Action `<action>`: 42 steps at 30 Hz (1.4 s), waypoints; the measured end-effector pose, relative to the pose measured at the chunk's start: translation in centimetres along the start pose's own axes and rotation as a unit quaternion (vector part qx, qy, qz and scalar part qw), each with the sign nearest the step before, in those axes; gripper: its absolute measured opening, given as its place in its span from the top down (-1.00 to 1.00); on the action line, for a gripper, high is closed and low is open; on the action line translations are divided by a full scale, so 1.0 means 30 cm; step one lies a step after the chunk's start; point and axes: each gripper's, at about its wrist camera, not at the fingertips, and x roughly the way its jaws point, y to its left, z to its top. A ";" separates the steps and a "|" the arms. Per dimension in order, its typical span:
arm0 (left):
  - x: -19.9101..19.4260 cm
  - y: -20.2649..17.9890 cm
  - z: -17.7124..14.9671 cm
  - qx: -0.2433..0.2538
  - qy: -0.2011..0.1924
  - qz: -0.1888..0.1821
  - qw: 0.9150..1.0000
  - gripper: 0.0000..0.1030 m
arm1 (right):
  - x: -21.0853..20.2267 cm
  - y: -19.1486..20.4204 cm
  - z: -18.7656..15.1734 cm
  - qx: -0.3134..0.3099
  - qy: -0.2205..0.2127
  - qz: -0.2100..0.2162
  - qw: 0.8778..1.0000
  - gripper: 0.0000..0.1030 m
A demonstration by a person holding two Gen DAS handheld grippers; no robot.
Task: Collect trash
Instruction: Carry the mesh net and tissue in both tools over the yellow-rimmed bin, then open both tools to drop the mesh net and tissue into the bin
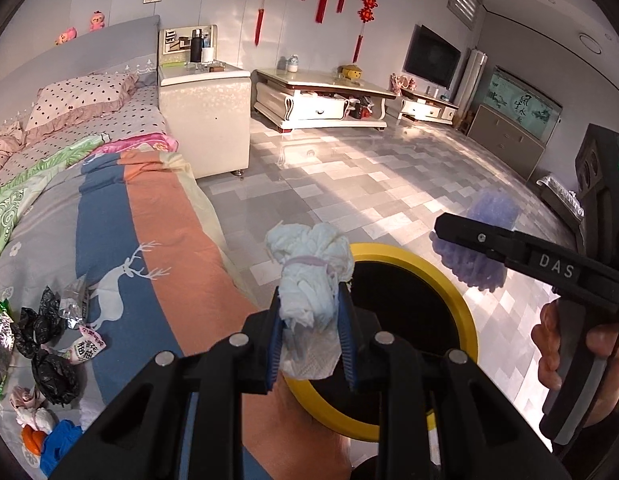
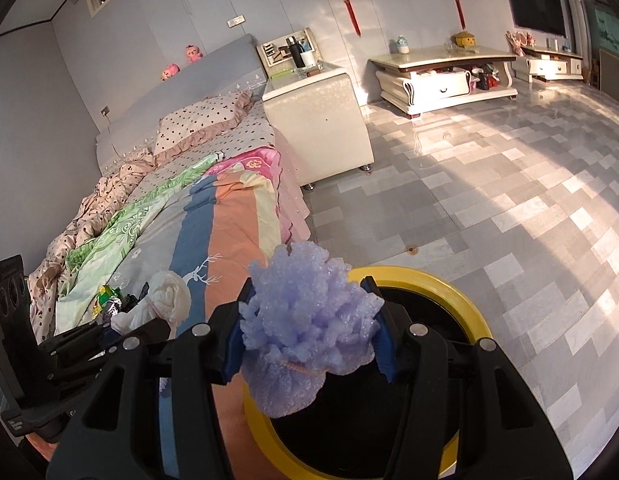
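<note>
My left claw (image 1: 309, 328) grips a white wad (image 1: 309, 276), my right claw (image 2: 309, 340) a purple wad (image 2: 305, 320); both hang at the yellow-rimmed bin (image 2: 441, 284), lower centre. Next, I judge: release.

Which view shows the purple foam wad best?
The right wrist view: the purple foam wad fills the centre, clamped in the right gripper above the yellow-rimmed bin. The left wrist view shows it small, partly behind that gripper's finger.

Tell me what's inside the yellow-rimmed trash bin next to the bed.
Nothing can be made out inside the bin: its interior looks black in both views. The left gripper with its white wad and the right gripper with its purple wad cover part of the opening.
</note>
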 end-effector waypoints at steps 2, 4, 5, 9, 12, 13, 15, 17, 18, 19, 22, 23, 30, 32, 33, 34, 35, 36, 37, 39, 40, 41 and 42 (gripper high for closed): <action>0.027 -0.011 -0.012 -0.001 0.007 -0.005 1.000 0.55 | 0.025 -0.022 -0.019 0.009 0.007 -0.003 1.000 0.04; 0.056 -0.016 -0.022 -0.003 0.015 -0.011 1.000 0.54 | 0.052 -0.055 -0.031 0.017 0.014 -0.009 1.000 0.04; 0.068 -0.021 -0.029 -0.003 0.019 -0.014 1.000 0.54 | 0.066 -0.073 -0.036 0.023 0.019 -0.009 1.000 0.03; 0.112 -0.021 -0.048 -0.009 0.030 -0.021 0.999 0.54 | 0.105 -0.114 -0.052 0.038 0.029 -0.022 0.999 0.03; 0.140 -0.020 -0.062 -0.017 0.038 -0.031 0.999 0.54 | 0.123 -0.141 -0.064 0.044 0.033 -0.034 0.998 0.02; 0.146 -0.023 -0.066 -0.017 0.040 -0.031 0.999 0.54 | 0.130 -0.146 -0.066 0.046 0.036 -0.037 0.998 0.02; 0.156 -0.028 -0.067 -0.017 0.044 -0.034 0.998 0.53 | 0.141 -0.151 -0.067 0.051 0.039 -0.040 0.997 0.01; 0.156 -0.033 -0.064 -0.018 0.044 -0.036 0.998 0.51 | 0.141 -0.149 -0.067 0.051 0.038 -0.041 0.997 -0.01; 0.154 -0.034 -0.060 -0.018 0.043 -0.037 0.998 0.50 | 0.139 -0.149 -0.067 0.051 0.036 -0.044 0.997 -0.03; 0.150 -0.033 -0.056 -0.019 0.041 -0.037 0.998 0.43 | 0.136 -0.148 -0.067 0.052 0.035 -0.046 0.997 -0.05; 0.133 -0.035 -0.054 -0.021 0.035 -0.037 0.998 0.25 | 0.129 -0.142 -0.071 0.055 0.035 -0.050 0.997 -0.10; 0.126 -0.033 -0.052 -0.021 0.032 -0.035 0.999 0.17 | 0.127 -0.144 -0.074 0.057 0.035 -0.053 0.996 -0.13; 0.078 -0.010 -0.067 -0.028 0.016 -0.027 0.999 -0.34 | 0.105 -0.165 -0.089 0.071 0.032 -0.067 0.995 -0.41; 0.062 0.005 -0.074 -0.028 0.012 -0.019 0.999 -0.43 | 0.095 -0.163 -0.099 0.068 0.032 -0.073 0.995 -0.47; 0.055 0.014 -0.078 -0.026 0.010 -0.012 1.000 -0.50 | 0.092 -0.160 -0.104 0.065 0.032 -0.079 0.994 -0.51; 0.046 0.023 -0.082 -0.024 0.007 -0.004 1.000 -0.57 | 0.086 -0.158 -0.109 0.062 0.030 -0.086 0.994 -0.53; 0.033 0.037 -0.086 -0.025 0.004 0.003 1.000 -0.61 | 0.078 -0.154 -0.114 0.058 0.028 -0.092 0.994 -0.56; 0.020 0.054 -0.092 -0.028 0.001 0.006 1.000 -0.66 | 0.072 -0.150 -0.117 0.055 0.025 -0.095 0.994 -0.56; 0.007 0.075 -0.097 -0.033 -0.001 0.010 0.999 -0.69 | 0.064 -0.142 -0.120 0.051 0.021 -0.097 0.994 -0.56; -0.016 0.119 -0.110 -0.042 -0.002 0.020 0.999 -0.71 | 0.050 -0.118 -0.126 0.044 0.015 -0.095 0.994 -0.58; -0.027 0.143 -0.115 -0.047 -0.003 0.024 0.999 -0.72 | 0.046 -0.104 -0.128 0.041 0.014 -0.090 0.995 -0.58; -0.041 0.168 -0.122 -0.052 -0.003 0.030 0.998 -0.72 | 0.041 -0.089 -0.129 0.037 0.014 -0.086 0.996 -0.58; -0.053 0.189 -0.129 -0.055 -0.004 0.035 0.998 -0.72 | 0.039 -0.068 -0.132 0.032 0.014 -0.081 0.996 -0.58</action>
